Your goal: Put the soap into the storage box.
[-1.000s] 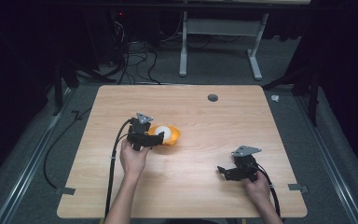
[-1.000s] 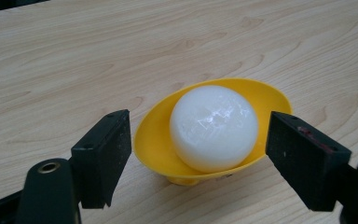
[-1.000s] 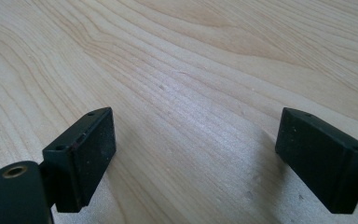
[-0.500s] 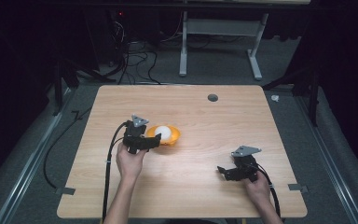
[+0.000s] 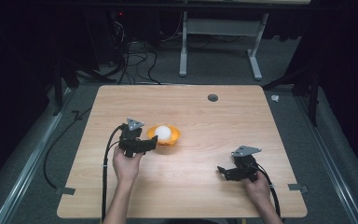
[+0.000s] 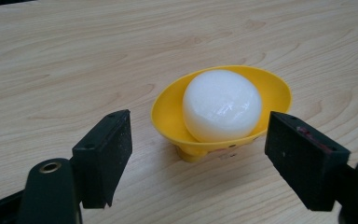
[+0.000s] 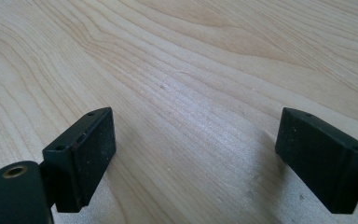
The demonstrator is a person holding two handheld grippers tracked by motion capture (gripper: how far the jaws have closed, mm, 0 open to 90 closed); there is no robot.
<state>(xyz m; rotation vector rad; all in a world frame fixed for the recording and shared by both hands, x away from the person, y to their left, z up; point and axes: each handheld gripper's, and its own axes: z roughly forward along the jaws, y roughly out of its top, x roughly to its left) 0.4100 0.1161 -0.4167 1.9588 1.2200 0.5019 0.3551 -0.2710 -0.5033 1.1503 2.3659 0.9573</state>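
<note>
A white ball (image 6: pixel 222 105) sits inside a small yellow bowl (image 6: pixel 275 88), filling most of its hollow; in the left gripper view the pair lies a little right of the frame's centre, and in the high view the bowl (image 5: pixel 173 138) with the ball (image 5: pixel 162 133) stands on the wooden table (image 5: pixel 205 116) slightly left of the middle of the frame. The bowl rests on a short foot, with the ball's top rising above its rim. Just left of the bowl in the high view is the left gripper (image 5: pixel 145 145), held by a hand (image 5: pixel 126 164) that comes up from the bottom edge. Its jaws are spread wide: in its own view the left gripper (image 6: pixel 200 158) shows one black pad at lower left and one at lower right, with the near side of the bowl between them and neither pad touching it. Well apart, in the lower right of the high view, the right gripper (image 5: pixel 224 171) lies low over the table in the other hand (image 5: pixel 257 189), pointing toward the left of the frame. In the right gripper view the right gripper (image 7: pixel 196 154) also stands wide open, with bare wood grain between its two pads. A small dark round hole (image 5: pixel 212 97) marks the table near its far edge.
</note>
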